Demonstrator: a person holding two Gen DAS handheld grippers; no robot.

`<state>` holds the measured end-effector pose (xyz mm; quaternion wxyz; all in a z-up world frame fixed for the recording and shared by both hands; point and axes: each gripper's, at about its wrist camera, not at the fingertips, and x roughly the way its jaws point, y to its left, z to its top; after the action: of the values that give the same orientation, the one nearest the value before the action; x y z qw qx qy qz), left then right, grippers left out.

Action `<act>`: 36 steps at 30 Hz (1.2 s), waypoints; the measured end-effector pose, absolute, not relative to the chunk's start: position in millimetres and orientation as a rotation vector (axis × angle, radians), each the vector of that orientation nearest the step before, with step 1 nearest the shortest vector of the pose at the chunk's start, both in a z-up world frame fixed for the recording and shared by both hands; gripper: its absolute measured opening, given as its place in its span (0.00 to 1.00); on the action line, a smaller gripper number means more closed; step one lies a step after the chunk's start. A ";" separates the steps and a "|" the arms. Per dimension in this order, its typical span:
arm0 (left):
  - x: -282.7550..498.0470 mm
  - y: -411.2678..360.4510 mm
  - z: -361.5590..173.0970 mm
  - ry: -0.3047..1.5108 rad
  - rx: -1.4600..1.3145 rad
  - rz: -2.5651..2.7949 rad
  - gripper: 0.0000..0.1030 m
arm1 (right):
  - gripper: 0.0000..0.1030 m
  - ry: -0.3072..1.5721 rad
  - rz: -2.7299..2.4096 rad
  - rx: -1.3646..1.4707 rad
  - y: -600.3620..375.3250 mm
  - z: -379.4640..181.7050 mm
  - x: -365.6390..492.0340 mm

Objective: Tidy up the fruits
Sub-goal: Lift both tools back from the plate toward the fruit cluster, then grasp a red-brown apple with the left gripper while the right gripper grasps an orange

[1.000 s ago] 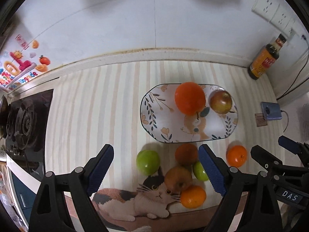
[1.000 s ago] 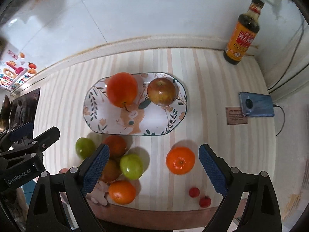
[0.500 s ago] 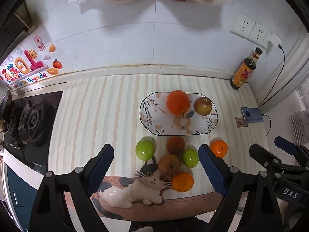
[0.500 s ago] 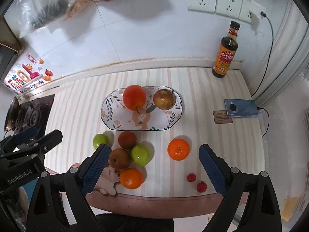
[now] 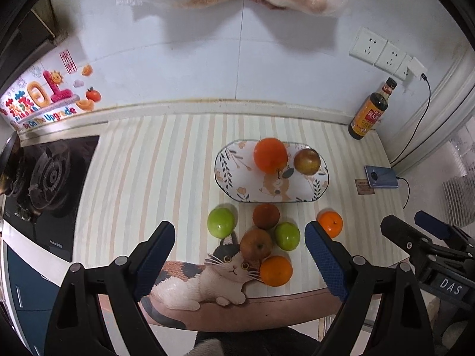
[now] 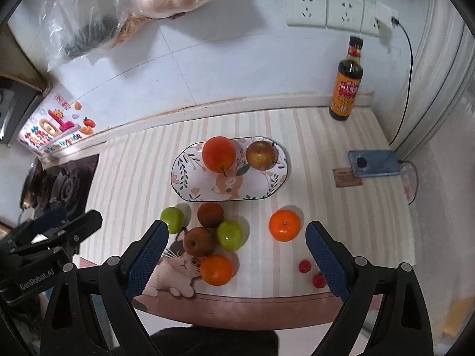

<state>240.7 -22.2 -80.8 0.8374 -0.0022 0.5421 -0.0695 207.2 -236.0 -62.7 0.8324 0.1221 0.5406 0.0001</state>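
A flowered oval plate (image 5: 237,190) (image 6: 193,184) carries a big orange (image 5: 270,155) and a reddish apple (image 5: 307,161). In front of it on the striped mat lies a cluster: two green apples (image 5: 221,222) (image 5: 286,235), a brown fruit (image 5: 266,216), a red-brown apple (image 5: 256,243) and an orange (image 5: 276,270). A tangerine (image 5: 330,224) (image 6: 284,225) sits apart to the right. Two small red fruits (image 6: 304,266) lie near the front edge. My left gripper (image 5: 237,234) (image 6: 75,215) and right gripper (image 6: 236,228) (image 5: 405,221) hover high above the cluster, both open and empty.
A soy sauce bottle (image 5: 369,112) stands at the back right by the wall sockets. A phone (image 5: 381,176) on a cable and a small card (image 5: 364,186) lie at the right. A gas stove (image 5: 44,178) is at the left. Plastic bags (image 6: 133,6) hang on the wall.
Both grippers have risen and drawn back from the counter, so the fruit looks smaller and more wall shows. Most of that came early. Nothing was grasped.
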 end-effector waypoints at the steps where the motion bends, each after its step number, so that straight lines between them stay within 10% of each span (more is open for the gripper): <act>1: 242.4 -22.8 -86.6 1.158 -0.001 -0.145 0.93 | 0.93 1.160 0.006 0.272 -237.8 -69.3 209.0; 22: 293.9 -80.9 -298.4 1.596 0.157 -0.202 0.96 | 0.82 1.426 -0.103 0.472 -305.9 -258.0 246.0; 25: 291.3 -85.2 -305.4 1.585 0.148 -0.216 0.59 | 0.82 1.432 -0.131 0.465 -310.9 -273.1 254.2; 31: 277.6 -82.5 -303.1 1.562 0.181 -0.192 0.59 | 0.82 1.438 -0.147 0.439 -311.1 -302.4 272.9; 36: 265.6 -61.2 -302.3 1.576 0.171 -0.153 0.59 | 0.63 1.468 -0.103 0.388 -294.3 -308.1 279.7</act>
<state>265.6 -61.2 -302.3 0.6993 0.0769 0.7074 -0.0689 279.7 -294.3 -308.1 0.7242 0.1756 0.6652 -0.0466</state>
